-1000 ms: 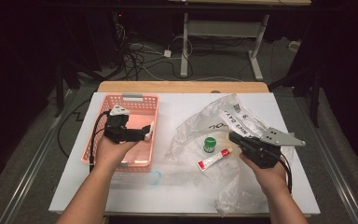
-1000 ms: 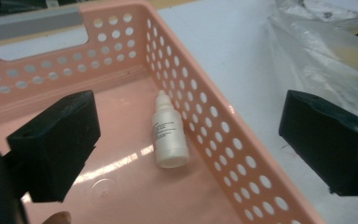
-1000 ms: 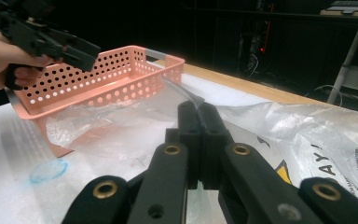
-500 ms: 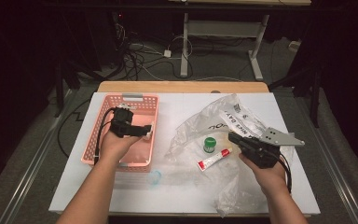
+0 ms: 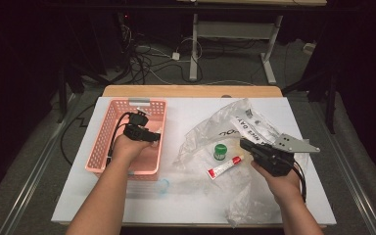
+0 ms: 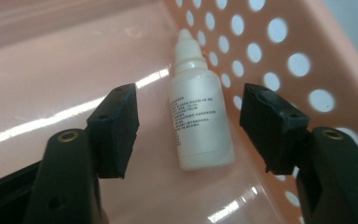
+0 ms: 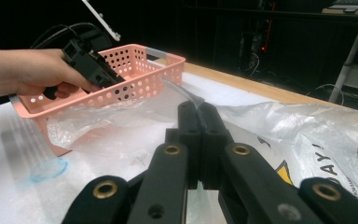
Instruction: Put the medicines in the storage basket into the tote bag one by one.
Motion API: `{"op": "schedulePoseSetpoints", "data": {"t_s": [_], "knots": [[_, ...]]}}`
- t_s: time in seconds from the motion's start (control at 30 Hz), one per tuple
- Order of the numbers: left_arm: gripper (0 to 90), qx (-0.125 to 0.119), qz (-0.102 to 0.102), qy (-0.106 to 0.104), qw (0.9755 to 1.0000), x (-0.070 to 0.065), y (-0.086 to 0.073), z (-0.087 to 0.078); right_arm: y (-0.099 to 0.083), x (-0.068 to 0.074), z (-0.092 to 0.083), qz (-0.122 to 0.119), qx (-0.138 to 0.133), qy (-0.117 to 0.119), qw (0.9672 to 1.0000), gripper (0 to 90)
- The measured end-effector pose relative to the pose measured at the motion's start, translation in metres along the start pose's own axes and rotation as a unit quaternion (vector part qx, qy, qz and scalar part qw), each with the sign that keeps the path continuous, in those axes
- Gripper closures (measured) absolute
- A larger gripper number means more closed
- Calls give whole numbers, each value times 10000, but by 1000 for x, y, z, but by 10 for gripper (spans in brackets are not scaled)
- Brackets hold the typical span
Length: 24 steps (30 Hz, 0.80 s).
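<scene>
1. There is one pink basket [image 5: 103, 147] on the left part of the white table [image 5: 186, 205], and in the left gripper view one small white dropper bottle [image 6: 198, 116] lies on its floor, just beside the wall with holes.
2. The left gripper [image 5: 144, 136] points down into the basket. Its two jaws stand on both sides of the bottle and have just been closing, but there is a gap on each side, so the pads do not press the bottle yet.
3. The right gripper [image 5: 247, 145] is held over the right part of the table. Its two jaws are closed together and pinch the edge of one clear plastic bag [image 7: 121, 116], which stretches from the jaws toward the basket.
4. On the bag in the middle of the table I count one green-capped jar [image 5: 220, 151] and one small white tube with a red cap [image 5: 223, 167], near each other.
5. One more clear bag with black print [image 5: 247, 125] lies crumpled behind them.
6. One round blue lid [image 5: 162, 185] is in front of the basket.
</scene>
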<state>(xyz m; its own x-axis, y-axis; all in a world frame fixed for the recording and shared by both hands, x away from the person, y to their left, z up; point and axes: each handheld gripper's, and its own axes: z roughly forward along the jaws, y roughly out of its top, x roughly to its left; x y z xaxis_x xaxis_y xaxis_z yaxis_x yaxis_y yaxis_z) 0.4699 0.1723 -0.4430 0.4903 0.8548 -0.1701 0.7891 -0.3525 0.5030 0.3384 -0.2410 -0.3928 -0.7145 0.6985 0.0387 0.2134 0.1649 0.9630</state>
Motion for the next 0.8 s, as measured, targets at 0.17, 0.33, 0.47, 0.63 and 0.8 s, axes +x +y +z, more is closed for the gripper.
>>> {"op": "schedulePoseSetpoints", "data": {"t_s": [0.17, 0.33, 0.47, 0.63, 0.8], "knots": [[453, 204, 140, 99, 9996, -2, 0, 7, 1, 0, -1, -25, -21, 6, 10000, 900], [494, 366, 235, 257, 9987, -5, 2, 13, 1, 1, 0, -14, -8, 15, 10000, 900], [531, 439, 268, 361, 9980, -7, 4, 16, 1, 1, 0, -20, -9, 15, 10000, 900], [574, 476, 361, 472, 9971, -10, 6, 18, 1, 0, -1, -30, -23, 7, 10000, 900], [582, 500, 377, 548, 9965, -12, 6, 17, 1, 0, -1, -26, -22, 9, 10000, 900]]}}
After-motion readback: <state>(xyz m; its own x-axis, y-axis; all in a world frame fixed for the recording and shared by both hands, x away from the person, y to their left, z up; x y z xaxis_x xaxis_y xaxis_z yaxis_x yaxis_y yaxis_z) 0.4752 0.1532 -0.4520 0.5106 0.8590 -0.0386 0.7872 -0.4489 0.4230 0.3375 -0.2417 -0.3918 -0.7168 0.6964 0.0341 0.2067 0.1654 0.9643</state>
